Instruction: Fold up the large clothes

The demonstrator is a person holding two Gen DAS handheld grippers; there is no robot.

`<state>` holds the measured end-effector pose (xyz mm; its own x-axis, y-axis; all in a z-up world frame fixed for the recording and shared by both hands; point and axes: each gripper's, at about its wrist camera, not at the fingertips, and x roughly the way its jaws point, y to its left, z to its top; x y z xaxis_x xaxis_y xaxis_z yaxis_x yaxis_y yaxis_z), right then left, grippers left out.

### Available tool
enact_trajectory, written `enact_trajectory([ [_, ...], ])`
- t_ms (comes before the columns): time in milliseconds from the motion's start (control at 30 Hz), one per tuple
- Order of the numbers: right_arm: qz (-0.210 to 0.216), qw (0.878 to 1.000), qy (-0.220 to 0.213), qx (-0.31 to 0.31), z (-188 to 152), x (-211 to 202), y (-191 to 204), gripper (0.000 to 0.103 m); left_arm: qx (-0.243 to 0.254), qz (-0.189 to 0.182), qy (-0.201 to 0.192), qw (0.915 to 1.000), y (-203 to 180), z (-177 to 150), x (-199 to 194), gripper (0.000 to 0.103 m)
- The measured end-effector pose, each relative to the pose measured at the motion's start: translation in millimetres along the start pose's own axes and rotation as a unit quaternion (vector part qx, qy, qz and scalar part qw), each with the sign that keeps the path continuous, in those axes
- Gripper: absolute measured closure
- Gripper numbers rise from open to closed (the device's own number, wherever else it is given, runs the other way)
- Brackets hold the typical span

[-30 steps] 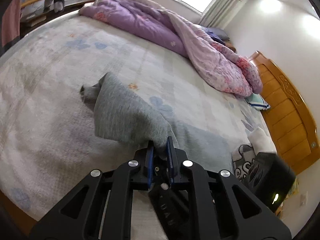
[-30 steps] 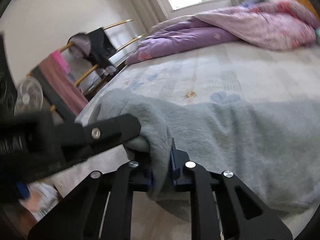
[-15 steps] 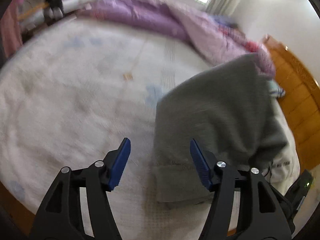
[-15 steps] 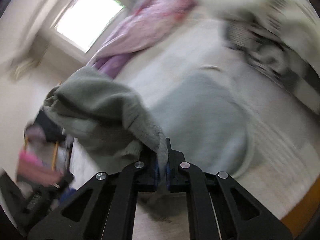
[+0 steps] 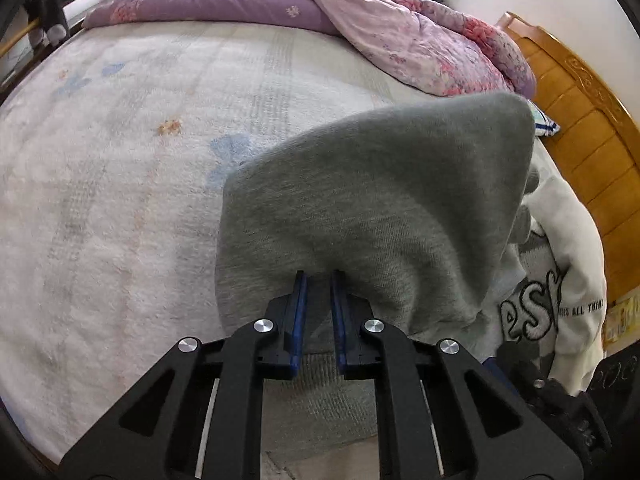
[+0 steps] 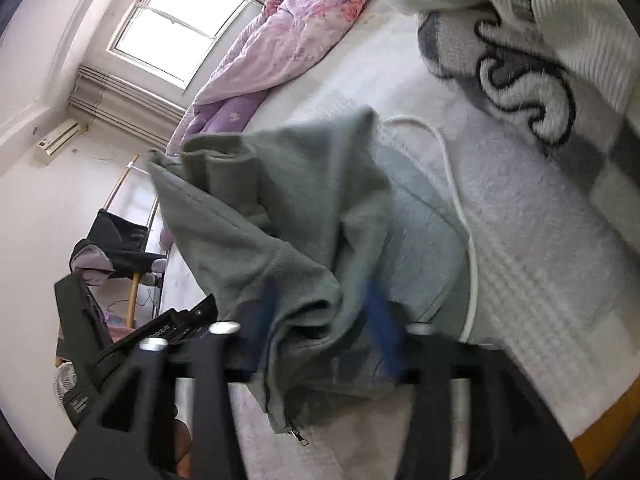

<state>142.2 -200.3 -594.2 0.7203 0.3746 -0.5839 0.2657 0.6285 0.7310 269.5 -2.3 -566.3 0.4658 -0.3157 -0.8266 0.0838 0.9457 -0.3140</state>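
A grey sweatshirt (image 5: 380, 208) lies on the bed, one layer lifted into a tent-like fold. In the left wrist view my left gripper (image 5: 318, 280) is at its near edge. The blue pads are closing to a narrow gap with grey cloth pinched between them. The right wrist view is rolled sideways and blurred. There the grey sweatshirt (image 6: 280, 220) hangs bunched, its zipper pull dangling low. My right gripper (image 6: 326, 314) has its jaws opening wide, with the cloth loose between the blue pads (image 6: 380, 320).
A purple and pink quilt (image 5: 360, 20) is heaped along the far side of the bed. A white and grey lettered sweater (image 5: 552, 300) lies by the wooden headboard (image 5: 580, 120). A white cord (image 6: 452, 168) runs over the sheet. A chair with dark clothes (image 6: 120, 240) stands off the bed.
The left gripper let go, opened wide, moved along the sweatshirt and closed on its near edge. The right gripper rolled, swung the cloth across the bed, and its jaws have sprung apart.
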Motion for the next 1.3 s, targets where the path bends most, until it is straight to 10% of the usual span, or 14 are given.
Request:
enact_trajectory([
  [267, -0.051, 0.994, 0.024, -0.088, 9.8, 40.1, 24.1, 0.045, -0.011, -0.003, 0.007, 0.9999, 0.1, -1.4, -7.4, 0.093],
  [500, -0.015, 0.992, 0.066, -0.107, 18.3, 70.1, 14.7, 0.04, -0.029, -0.019, 0.011, 0.9993, 9.3, 0.7, -5.4, 0.093],
  [667, -0.041, 0.991, 0.062, -0.109, 17.1, 70.3, 11.5, 0.096, -0.027, -0.012, 0.013, 0.9995, 8.0, 1.0, -5.0, 0.092],
  [800, -0.057, 0.993, 0.037, -0.091, 24.2, 52.8, 9.4, 0.098, -0.032, -0.002, 0.011, 0.9994, 11.3, 2.3, -11.4, 0.079],
  [933, -0.044, 0.996, 0.048, -0.057, 36.3, 37.0, -2.6, 0.098, -0.062, 0.002, -0.007, 0.998, 21.2, 1.0, -24.9, 0.043],
  [1100, -0.008, 0.995, 0.097, 0.0, 33.6, 38.4, -12.9, 0.084, -0.067, 0.002, 0.01, 0.9977, 19.5, -1.2, -14.1, 0.043],
  [1167, 0.001, 0.995, 0.098, 0.017, 26.7, 33.2, -16.5, 0.063, -0.068, 0.002, 0.011, 0.9976, 18.8, -1.6, -12.3, 0.043],
  [1300, 0.033, 0.991, 0.121, 0.046, 9.4, 34.2, -19.6, 0.061, -0.066, 0.001, 0.012, 0.9977, 18.8, -1.4, -11.9, 0.043],
])
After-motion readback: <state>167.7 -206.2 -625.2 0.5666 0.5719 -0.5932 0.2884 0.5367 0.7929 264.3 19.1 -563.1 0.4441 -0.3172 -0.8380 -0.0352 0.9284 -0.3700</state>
